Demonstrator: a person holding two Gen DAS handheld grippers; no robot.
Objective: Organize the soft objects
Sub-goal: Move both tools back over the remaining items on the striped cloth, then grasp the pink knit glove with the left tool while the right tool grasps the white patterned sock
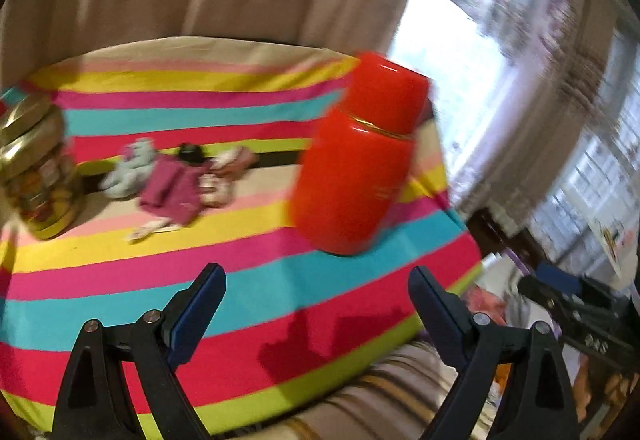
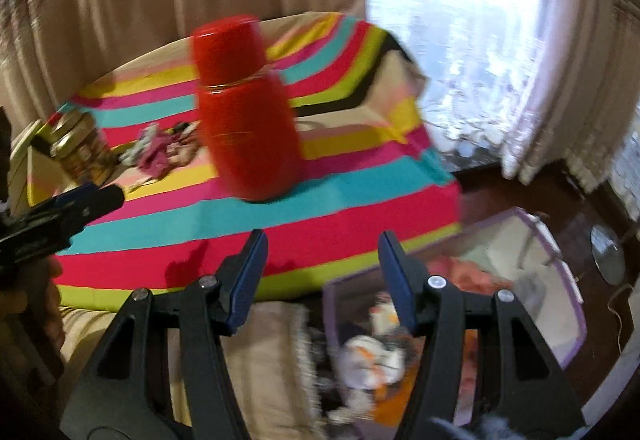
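— What are your two grippers holding?

— Nothing. My left gripper (image 1: pixel 316 284) has its jaws spread wide over the striped cloth (image 1: pixel 248 280), near side of the red flask (image 1: pixel 356 156). My right gripper (image 2: pixel 322 254) is just as wide apart and empty, hanging past the table's edge.

— Where are the soft things?

— A small heap of soft toys (image 1: pixel 176 176) lies on the cloth left of the flask, with a gold-lidded jar (image 1: pixel 36 168) further left. Only the right wrist view shows the lilac-rimmed bin (image 2: pixel 560 276) down on the floor right of the flask — blurred soft items (image 2: pixel 372 356) are in it — and my left gripper at its left edge.
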